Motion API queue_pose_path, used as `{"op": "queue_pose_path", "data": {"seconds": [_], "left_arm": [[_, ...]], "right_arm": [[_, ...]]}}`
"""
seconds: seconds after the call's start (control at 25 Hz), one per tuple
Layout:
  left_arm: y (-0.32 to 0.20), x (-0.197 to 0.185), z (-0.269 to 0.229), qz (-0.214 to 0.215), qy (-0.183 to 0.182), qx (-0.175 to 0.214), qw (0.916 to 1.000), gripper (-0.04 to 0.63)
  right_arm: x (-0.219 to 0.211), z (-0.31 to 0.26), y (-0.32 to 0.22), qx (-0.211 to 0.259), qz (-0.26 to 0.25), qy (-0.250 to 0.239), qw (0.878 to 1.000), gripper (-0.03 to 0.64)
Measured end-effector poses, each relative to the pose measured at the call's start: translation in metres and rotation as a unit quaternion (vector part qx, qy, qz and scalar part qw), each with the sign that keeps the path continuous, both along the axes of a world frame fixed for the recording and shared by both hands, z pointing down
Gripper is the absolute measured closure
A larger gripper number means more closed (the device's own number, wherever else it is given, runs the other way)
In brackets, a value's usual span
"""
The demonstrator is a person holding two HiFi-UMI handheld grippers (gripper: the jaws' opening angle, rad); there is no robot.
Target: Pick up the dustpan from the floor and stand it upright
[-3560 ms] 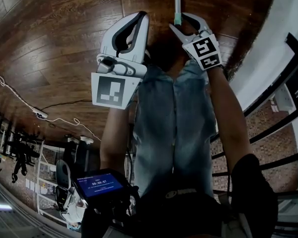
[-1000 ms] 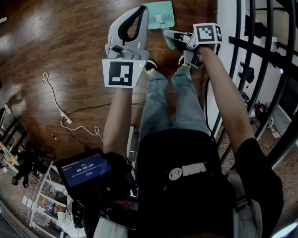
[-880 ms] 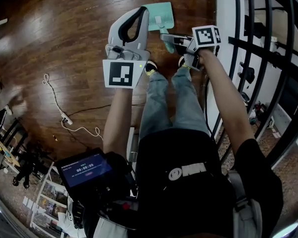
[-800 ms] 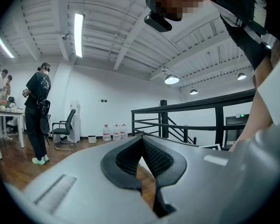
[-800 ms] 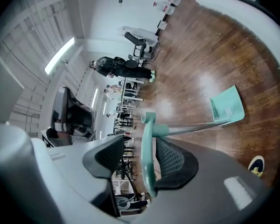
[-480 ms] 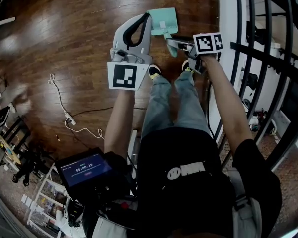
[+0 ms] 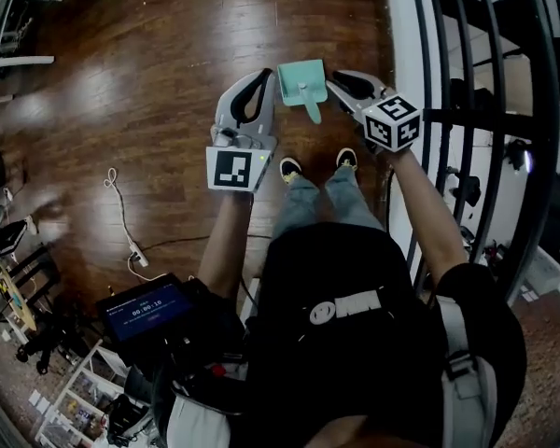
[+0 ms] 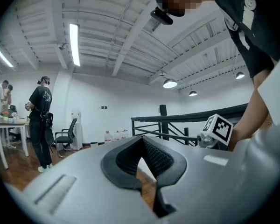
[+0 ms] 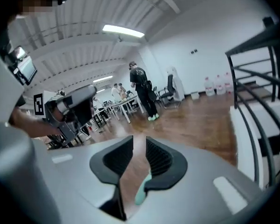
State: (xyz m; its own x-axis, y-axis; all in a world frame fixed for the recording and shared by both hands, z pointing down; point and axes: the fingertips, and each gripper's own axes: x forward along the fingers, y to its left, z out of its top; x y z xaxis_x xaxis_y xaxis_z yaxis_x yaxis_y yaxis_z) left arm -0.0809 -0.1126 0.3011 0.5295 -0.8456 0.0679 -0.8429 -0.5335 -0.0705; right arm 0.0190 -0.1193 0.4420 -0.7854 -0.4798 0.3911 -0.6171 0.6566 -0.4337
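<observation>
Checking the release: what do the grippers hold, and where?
Nothing. The right gripper, jaws just closing yet apart, clamps nothing; the dustpan sits free; left gripper shut, empty.

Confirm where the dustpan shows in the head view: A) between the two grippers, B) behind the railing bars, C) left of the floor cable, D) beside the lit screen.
A: the dustpan shows between the left gripper and the right gripper, whose jaws have just been closing with a teal bit low between them.
</observation>
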Motion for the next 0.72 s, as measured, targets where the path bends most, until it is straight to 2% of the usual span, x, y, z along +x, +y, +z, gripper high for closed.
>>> {"op": "queue_pose_path", "data": {"seconds": [0.08, 0.2, 0.28, 0.36, 0.52, 0.72], "left_arm": [[0.010, -0.001, -0.049, -0.010, 0.004, 0.013, 0.9999, 0.583], [0.041, -0.008, -0.134, -0.027, 0.000, 0.027, 0.9993, 0.583], [0.050, -0.012, -0.160, -0.041, 0.003, 0.028, 0.9988, 0.583], [0.050, -0.009, -0.169, -0.043, 0.010, 0.032, 0.9985, 0.581], [0.052, 0.007, -0.171, -0.017, 0.011, 0.055, 0.9983, 0.582], [0.060, 0.020, -0.159, -0.007, 0.015, 0.039, 0.9991, 0.582]], "right_arm": [[0.000, -0.077, 0.005, 0.070, 0.008, 0.003, 0.998, 0.589], [-0.008, -0.195, 0.035, 0.139, 0.014, -0.005, 0.990, 0.594], [-0.013, -0.233, 0.046, 0.171, 0.018, -0.018, 0.985, 0.598], [-0.015, -0.251, 0.047, 0.195, 0.021, -0.030, 0.980, 0.603], [-0.017, -0.278, 0.049, 0.236, 0.013, -0.043, 0.971, 0.612], [-0.020, -0.273, 0.065, 0.259, 0.000, -0.030, 0.965, 0.614]]}}
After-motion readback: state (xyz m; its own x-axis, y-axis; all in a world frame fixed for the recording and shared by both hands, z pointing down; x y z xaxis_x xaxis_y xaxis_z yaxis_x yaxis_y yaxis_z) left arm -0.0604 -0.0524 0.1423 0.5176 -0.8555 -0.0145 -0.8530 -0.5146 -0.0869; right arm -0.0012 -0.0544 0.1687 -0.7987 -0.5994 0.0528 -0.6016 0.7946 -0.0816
